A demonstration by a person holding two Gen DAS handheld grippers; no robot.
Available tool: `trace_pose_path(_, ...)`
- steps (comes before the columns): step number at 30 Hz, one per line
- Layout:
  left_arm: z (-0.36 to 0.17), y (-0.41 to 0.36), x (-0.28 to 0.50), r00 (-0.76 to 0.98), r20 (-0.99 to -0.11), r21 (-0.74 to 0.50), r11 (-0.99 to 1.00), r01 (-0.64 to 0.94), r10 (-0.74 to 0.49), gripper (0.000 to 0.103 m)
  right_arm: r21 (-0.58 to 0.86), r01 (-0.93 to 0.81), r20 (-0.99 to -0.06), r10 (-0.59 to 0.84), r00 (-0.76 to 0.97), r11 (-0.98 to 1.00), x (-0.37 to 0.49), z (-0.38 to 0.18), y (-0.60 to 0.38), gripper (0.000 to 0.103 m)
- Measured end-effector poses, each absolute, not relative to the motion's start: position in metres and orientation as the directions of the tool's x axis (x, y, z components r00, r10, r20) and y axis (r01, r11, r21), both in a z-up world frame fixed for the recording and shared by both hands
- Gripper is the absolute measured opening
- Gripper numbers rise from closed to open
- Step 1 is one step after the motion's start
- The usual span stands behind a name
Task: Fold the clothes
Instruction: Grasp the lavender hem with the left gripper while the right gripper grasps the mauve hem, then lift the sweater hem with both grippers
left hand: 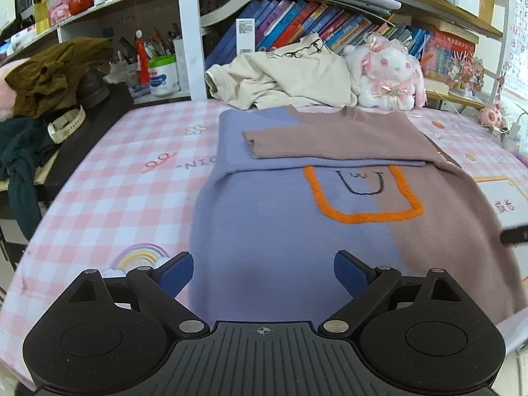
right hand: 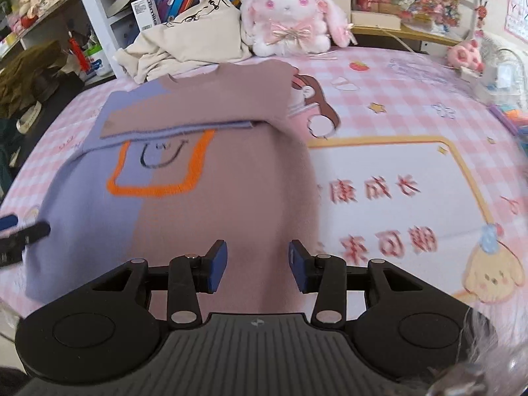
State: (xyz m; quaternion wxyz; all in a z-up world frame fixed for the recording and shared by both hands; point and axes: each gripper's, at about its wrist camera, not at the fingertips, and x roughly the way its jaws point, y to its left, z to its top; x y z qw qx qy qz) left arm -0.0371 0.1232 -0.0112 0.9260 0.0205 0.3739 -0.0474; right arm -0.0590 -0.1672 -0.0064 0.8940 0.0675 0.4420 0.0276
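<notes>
A two-tone sweater [left hand: 264, 217], lavender on one half and mauve-brown on the other, lies flat on the pink checked bed, both sleeves folded across its chest above an orange-outlined patch [left hand: 359, 194]. It also shows in the right wrist view [right hand: 204, 171]. My left gripper [left hand: 264, 272] is open over the lavender hem, holding nothing. My right gripper [right hand: 258, 265] is open over the mauve hem, holding nothing. The left gripper's fingers [right hand: 23, 231] show at the right wrist view's left edge.
A crumpled cream garment [left hand: 283, 79] and a white-pink plush rabbit [left hand: 386, 72] lie at the bed's far edge before bookshelves. A dark side table [left hand: 76, 132] with olive and teal clothes stands left. A small pink toy [right hand: 465, 54] and cables sit far right.
</notes>
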Motion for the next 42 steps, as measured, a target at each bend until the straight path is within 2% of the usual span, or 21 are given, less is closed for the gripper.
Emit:
trace_pose_path(6, -0.004, 0.108, -0.064, 0.692, -0.718, -0.025, 0.996, 0.08, -0.073, 0.094, 0.186, 0.018, -0.785, 0.138, 0.604, 0.982, -0.096, -0.012, -0.183, 0.039)
trace_pose_path(15, -0.006, 0.11, -0.119, 0.672, -0.74, 0.024, 1.0, -0.003, 0.02, 0.094, 0.274, 0.0, -0.775, 0.221, 0.592, 0.962, -0.133, -0.027, -0.193, 0.039)
trace_pose_path(19, -0.005, 0.135, -0.124, 0.68, -0.733, -0.044, 0.997, -0.06, 0.009, 0.091, 0.301, 0.015, -0.772, 0.234, 0.59, 0.954, -0.136, -0.03, -0.193, 0.039)
trace_pose_path(20, -0.007, 0.143, -0.122, 0.676, -0.737, -0.075, 0.994, -0.081, 0.0, 0.083, 0.311, 0.028, -0.774, 0.236, 0.588, 0.95, -0.136, -0.031, -0.194, 0.039)
trace_pose_path(21, -0.01, 0.15, -0.118, 0.664, -0.747, -0.103, 0.989, -0.103, -0.009, 0.068, 0.323, 0.044, -0.776, 0.238, 0.584, 0.946, -0.135, -0.032, -0.195, 0.037)
trace_pose_path(23, -0.017, 0.164, -0.107, 0.639, -0.768, -0.157, 0.977, -0.144, -0.03, 0.051, 0.337, 0.067, -0.779, 0.238, 0.58, 0.939, -0.132, -0.033, -0.198, 0.037)
trace_pose_path(34, -0.038, 0.19, -0.068, 0.592, -0.799, -0.262, 0.948, -0.179, -0.109, 0.035, 0.306, 0.179, -0.798, 0.149, 0.584, 0.935, -0.108, -0.038, -0.199, 0.031)
trace_pose_path(37, -0.039, 0.19, -0.062, 0.581, -0.803, -0.282, 0.944, -0.172, -0.133, 0.026, 0.291, 0.185, -0.805, 0.136, 0.578, 0.939, -0.103, -0.04, -0.196, 0.029)
trace_pose_path(39, -0.039, 0.19, -0.059, 0.574, -0.806, -0.289, 0.942, -0.171, -0.143, 0.015, 0.277, 0.177, -0.808, 0.129, 0.575, 0.944, -0.1, -0.04, -0.192, 0.025)
trace_pose_path(40, -0.039, 0.189, -0.057, 0.569, -0.809, -0.289, 0.942, -0.17, -0.146, 0.013, 0.27, 0.173, -0.809, 0.126, 0.574, 0.947, -0.099, -0.04, -0.19, 0.015)
trace_pose_path(42, -0.033, 0.186, -0.058, 0.584, -0.798, -0.283, 0.948, -0.145, -0.149, 0.007, 0.255, 0.165, -0.814, 0.12, 0.569, 0.953, -0.097, -0.04, -0.185, 0.009)
